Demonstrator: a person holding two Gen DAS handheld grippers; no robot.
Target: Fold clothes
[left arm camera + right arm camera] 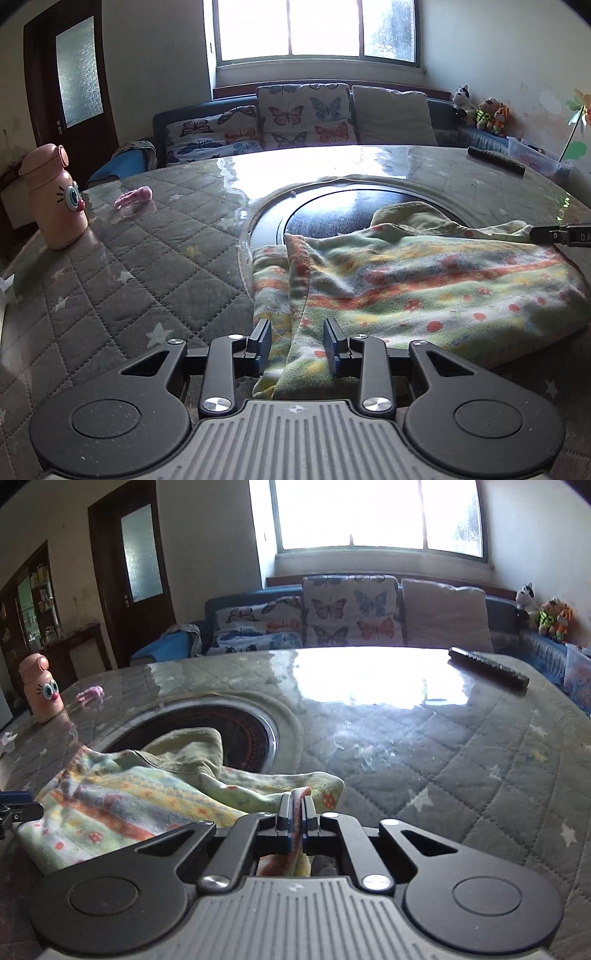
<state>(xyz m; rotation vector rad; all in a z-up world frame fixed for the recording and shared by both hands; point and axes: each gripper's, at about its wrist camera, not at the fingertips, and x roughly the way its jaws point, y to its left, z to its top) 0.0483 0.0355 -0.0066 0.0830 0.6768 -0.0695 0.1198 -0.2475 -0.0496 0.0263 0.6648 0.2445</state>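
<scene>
Our right claw (296, 805) pinches the garment (147, 797) hem; the left claw (297, 332) straddles its edge unclenched. We should clench left before lifting together.

The garment's (424, 280) near edge is hidden behind the left gripper (297, 341) body. In the right wrist view, the pinched fold is covered by the closed jaws of the right gripper (296, 812). The window (376, 513) is washed out by glare.
</scene>
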